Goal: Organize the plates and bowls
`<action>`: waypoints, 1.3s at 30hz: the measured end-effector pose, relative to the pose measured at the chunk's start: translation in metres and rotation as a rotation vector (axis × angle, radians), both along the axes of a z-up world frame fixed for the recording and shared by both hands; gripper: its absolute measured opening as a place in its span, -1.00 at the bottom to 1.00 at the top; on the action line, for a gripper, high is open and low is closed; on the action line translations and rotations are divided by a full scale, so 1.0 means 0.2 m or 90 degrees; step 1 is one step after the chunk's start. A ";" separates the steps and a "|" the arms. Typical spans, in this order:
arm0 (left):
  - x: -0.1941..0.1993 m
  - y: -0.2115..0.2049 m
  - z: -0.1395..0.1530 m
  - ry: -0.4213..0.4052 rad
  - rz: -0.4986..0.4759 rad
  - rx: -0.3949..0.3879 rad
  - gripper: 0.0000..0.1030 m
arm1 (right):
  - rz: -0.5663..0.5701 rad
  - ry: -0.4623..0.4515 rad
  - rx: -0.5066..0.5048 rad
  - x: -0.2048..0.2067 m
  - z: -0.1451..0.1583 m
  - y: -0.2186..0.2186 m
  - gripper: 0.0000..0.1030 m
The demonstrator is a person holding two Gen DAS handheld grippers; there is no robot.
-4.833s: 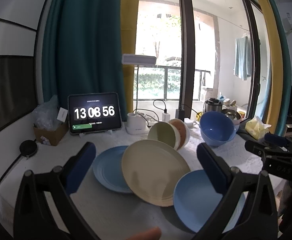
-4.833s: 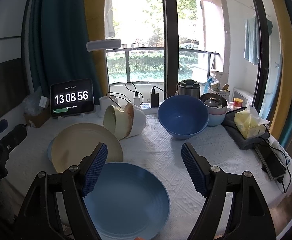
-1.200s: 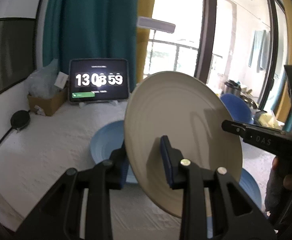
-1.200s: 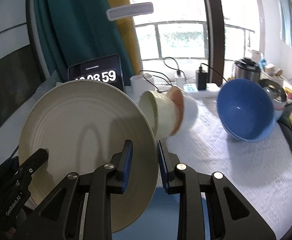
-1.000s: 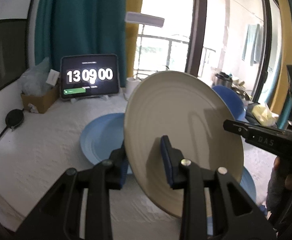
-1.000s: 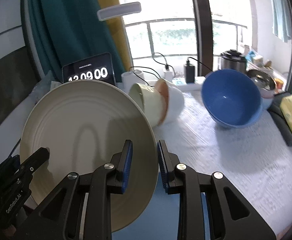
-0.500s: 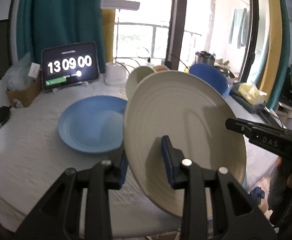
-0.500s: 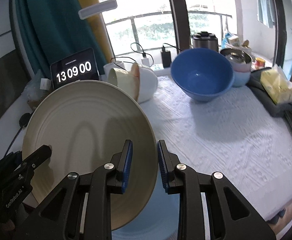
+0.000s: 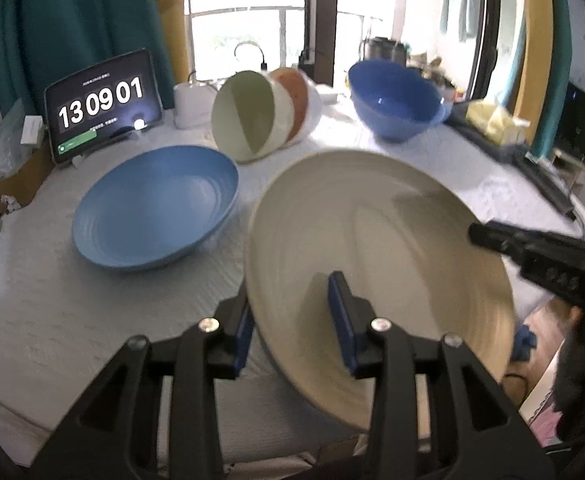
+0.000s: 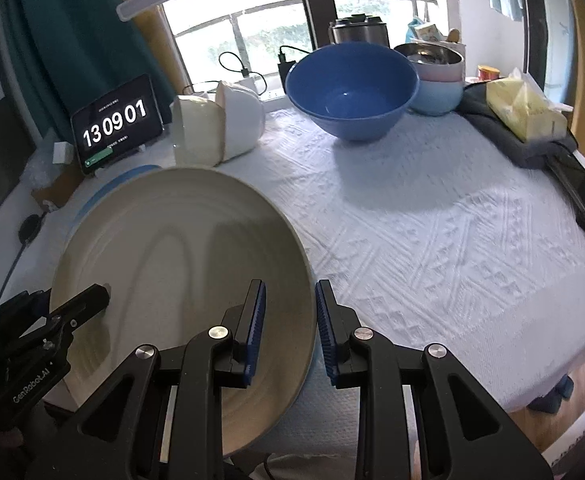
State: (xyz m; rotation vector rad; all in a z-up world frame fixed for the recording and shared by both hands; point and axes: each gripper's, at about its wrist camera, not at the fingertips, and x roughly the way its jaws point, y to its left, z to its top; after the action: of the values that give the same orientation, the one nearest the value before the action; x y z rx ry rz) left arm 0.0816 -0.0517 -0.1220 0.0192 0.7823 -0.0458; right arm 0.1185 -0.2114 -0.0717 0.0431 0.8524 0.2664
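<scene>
The cream plate [image 10: 180, 248] fills the near left of the table [image 10: 432, 240], tilted, with both sets of fingers [image 10: 254, 320] at its rim; the blue plate [image 9: 152, 208] lies flat just beyond it; behind, the nested bowls on their side [image 9: 260, 116], the clock tablet [image 9: 102, 106] and the big blue bowl [image 10: 352, 88] line the far edge; a tissue pack [image 10: 524, 112] on a dark cloth blocks the far right; the bare white cloth right of the cream plate is open.
</scene>
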 end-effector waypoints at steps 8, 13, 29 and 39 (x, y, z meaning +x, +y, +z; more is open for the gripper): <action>0.06 -0.01 -0.11 0.054 0.019 0.036 -0.14 | 0.007 -0.005 -0.011 0.01 -0.02 -0.01 -0.46; 0.07 -0.04 -0.11 0.047 0.011 0.051 -0.12 | 0.001 0.022 -0.010 0.04 -0.09 -0.04 -0.46; 0.24 -0.01 -0.11 0.055 0.034 0.024 -0.12 | 0.025 0.041 0.003 0.16 -0.13 0.01 -0.46; 0.37 0.02 -0.12 0.062 0.030 0.009 -0.12 | 0.025 0.044 -0.006 0.34 -0.14 0.02 -0.46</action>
State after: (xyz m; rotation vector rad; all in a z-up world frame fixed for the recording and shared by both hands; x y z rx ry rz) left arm 0.1549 -0.0476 -0.1451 0.0115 0.8809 0.0031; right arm 0.1862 -0.2072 -0.0998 0.0273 0.9236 0.2991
